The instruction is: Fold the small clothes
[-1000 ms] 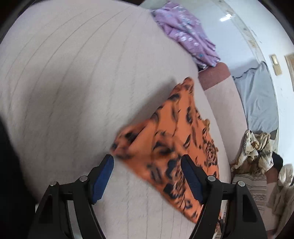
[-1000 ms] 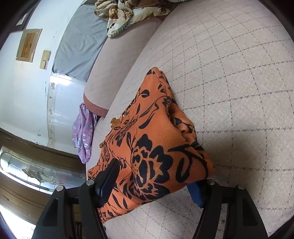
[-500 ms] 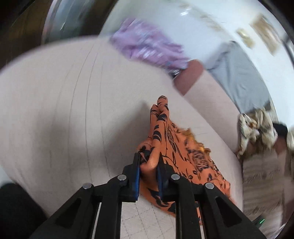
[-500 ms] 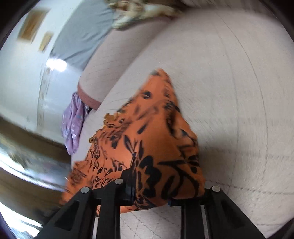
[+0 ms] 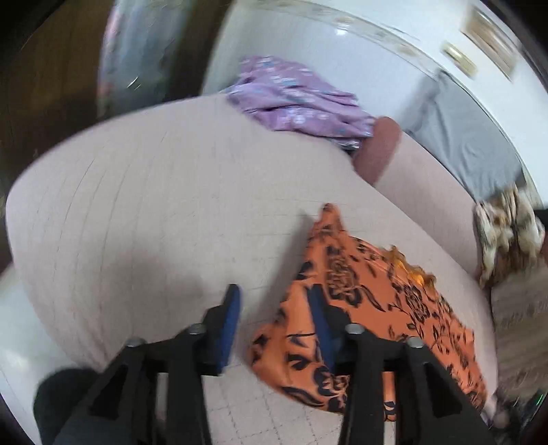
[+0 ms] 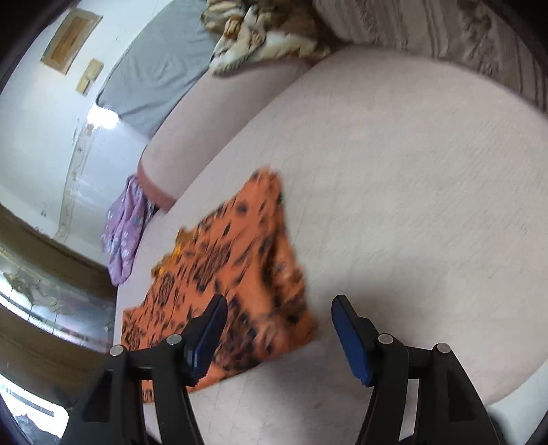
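Observation:
An orange garment with a black floral print [image 5: 373,308] lies folded on a pale quilted cushion [image 5: 154,212]. My left gripper [image 5: 274,321] is open and empty above the garment's near left corner, its right finger over the cloth. In the right wrist view the same garment [image 6: 239,267] lies flat, blurred by motion. My right gripper [image 6: 279,325] is open and empty just above the garment's near right corner, apart from it.
A purple floral garment [image 5: 294,102] lies at the cushion's far edge beside a pink bolster [image 5: 376,154]. A grey pillow [image 6: 161,65] leans on the white wall. A brown patterned blanket [image 6: 260,30] is heaped at the back. A dark wooden floor lies past the cushion's left edge.
Both grippers were shut on the orange garment half a second ago. Both have opened and let it go, and pulled back a little. The garment now lies flat.

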A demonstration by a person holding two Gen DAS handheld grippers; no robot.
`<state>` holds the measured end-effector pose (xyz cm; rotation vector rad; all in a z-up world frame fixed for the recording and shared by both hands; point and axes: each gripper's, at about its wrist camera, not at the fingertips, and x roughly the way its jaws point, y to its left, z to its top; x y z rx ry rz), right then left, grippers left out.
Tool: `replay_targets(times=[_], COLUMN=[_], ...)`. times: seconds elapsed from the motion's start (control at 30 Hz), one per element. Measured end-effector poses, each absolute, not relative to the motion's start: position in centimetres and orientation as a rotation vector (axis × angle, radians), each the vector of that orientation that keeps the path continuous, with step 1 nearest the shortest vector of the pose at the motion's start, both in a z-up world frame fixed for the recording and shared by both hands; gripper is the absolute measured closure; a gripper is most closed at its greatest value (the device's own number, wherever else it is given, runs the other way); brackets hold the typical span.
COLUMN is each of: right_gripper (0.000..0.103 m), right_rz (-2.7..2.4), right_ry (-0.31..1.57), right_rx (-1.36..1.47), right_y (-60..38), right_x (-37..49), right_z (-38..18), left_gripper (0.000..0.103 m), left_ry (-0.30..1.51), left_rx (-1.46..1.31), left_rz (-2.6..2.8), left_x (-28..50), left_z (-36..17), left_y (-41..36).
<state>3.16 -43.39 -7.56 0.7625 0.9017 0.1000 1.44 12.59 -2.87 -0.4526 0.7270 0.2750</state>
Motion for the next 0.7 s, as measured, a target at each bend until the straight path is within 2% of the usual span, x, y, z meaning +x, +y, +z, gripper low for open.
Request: replay_targets(times=[0.13,0.33,0.37,0.4,0.43,0.5,0.63,0.7], right_gripper=[0.035,0.037,0.040,0.071,0.090,0.096,0.096,0.096], right_rz=[0.144,0.209,0.208,0.215,0.224,0.222,0.204,0.156], right_ry=[0.921,1.073,1.094,1.106,1.120,1.112,0.853,0.805], right_rx=[0.713,0.490,0.459,0.424,0.386,0.248,-0.011,-0.046], right_y=[-44.4,-40.8,-40.2,-39.5,-38.9,-37.2,-33.9,-33.8], right_x=[8.6,19.9,21.1,22.1,22.7,22.9,20.4,21.0], right_z=[-6.6,-8.3,-8.8,-9.2,-9.4,-8.6,-1.7,-0.8], left_gripper=[0.053,0.053,0.053,0.053,0.053,0.053,0.053,0.052], left_ry=[0.776,0.890,0.905,0.916,0.919,0.911,0.889,0.880], left_rx=[-0.361,-0.257,-0.243,-0.228,-0.208,-0.179,-0.131,-0.125], left_rz=[0.117,-0.007,-0.019,-0.021,-0.018,-0.022,-0.029,-0.023], left_x=[3.7,6.6,7.0,7.2,7.4,7.7,7.7,7.6], left_z=[-3.6,-6.7,-7.2,-7.6,-8.0,-8.3,-8.2,-8.3], left_y=[8.3,3.3,3.0,2.7,2.5,2.3,2.3,2.1])
